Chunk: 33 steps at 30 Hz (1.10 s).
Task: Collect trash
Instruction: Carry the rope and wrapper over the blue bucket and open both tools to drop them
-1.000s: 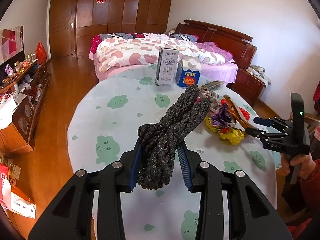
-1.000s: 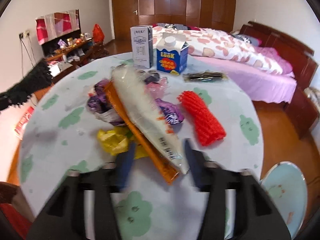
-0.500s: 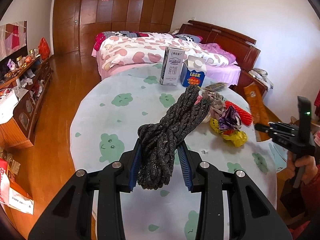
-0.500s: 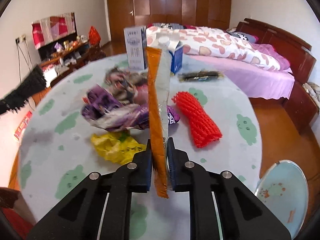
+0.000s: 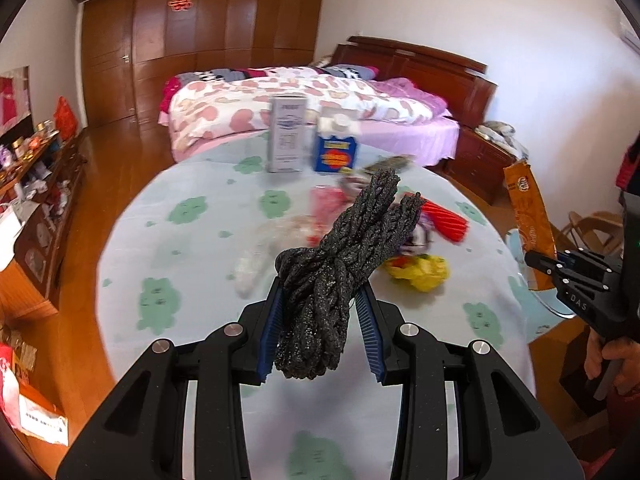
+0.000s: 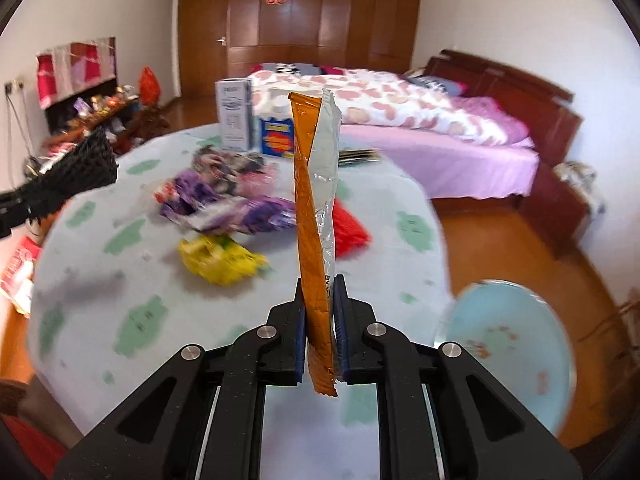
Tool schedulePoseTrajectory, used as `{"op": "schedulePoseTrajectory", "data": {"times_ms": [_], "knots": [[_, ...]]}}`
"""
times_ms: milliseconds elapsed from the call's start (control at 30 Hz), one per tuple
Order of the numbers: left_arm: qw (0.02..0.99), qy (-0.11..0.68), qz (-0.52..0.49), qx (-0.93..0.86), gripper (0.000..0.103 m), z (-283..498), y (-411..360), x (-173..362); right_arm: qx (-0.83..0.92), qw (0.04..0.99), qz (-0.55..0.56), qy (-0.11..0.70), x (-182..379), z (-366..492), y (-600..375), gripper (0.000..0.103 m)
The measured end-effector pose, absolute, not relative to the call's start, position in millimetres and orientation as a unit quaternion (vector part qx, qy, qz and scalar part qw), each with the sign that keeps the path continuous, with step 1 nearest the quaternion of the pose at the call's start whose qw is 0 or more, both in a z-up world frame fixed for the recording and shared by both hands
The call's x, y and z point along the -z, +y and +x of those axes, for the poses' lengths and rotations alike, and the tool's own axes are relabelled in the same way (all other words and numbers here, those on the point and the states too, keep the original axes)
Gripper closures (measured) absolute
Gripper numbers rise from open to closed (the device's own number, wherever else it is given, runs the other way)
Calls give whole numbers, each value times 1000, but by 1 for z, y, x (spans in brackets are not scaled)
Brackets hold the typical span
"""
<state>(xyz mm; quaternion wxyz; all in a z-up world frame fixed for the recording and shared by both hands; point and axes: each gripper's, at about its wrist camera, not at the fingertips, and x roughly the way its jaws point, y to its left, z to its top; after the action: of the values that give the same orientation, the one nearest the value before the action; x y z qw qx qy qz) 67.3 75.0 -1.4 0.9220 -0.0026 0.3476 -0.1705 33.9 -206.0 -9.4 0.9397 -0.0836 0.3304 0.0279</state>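
My left gripper [image 5: 320,304] is shut on a bundle of black foam netting [image 5: 344,248] and holds it above the round table [image 5: 192,264]. My right gripper [image 6: 320,292] is shut on a long orange and silver snack wrapper [image 6: 316,200], held upright above the table's right edge; both show at the right of the left wrist view, gripper [image 5: 540,262] and wrapper [image 5: 526,216]. On the table lie a yellow wrapper [image 6: 220,260], purple wrappers [image 6: 224,208], red foam netting [image 6: 352,232] and clear plastic [image 5: 256,256].
A white carton [image 5: 286,140] and a blue carton [image 5: 334,148] stand at the table's far side, beside a dark packet [image 5: 390,162]. A light blue round stool [image 6: 508,344] stands right of the table. A bed [image 5: 304,100] lies behind, a low cabinet [image 5: 36,200] at left.
My right gripper closed on the orange wrapper, lifted it off the pile and carried it right, toward the stool. My left gripper kept its hold on the black netting and shifted slightly.
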Motion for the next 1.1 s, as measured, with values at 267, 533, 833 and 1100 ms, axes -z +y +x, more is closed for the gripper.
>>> {"op": "schedulePoseTrajectory", "data": {"times_ms": [267, 533, 833, 1100], "knots": [[912, 348, 19, 218, 67, 64, 15, 1, 27, 942, -72, 327, 9, -4, -251, 90], [906, 337, 41, 252, 67, 53, -36, -11, 79, 939, -55, 331, 16, -25, -294, 90], [891, 328, 65, 306, 67, 46, -102, -15, 129, 932, -36, 337, 22, -33, -334, 90], [874, 344, 68, 335, 67, 55, -157, -8, 157, 921, 10, 358, 33, -32, -371, 90]]}}
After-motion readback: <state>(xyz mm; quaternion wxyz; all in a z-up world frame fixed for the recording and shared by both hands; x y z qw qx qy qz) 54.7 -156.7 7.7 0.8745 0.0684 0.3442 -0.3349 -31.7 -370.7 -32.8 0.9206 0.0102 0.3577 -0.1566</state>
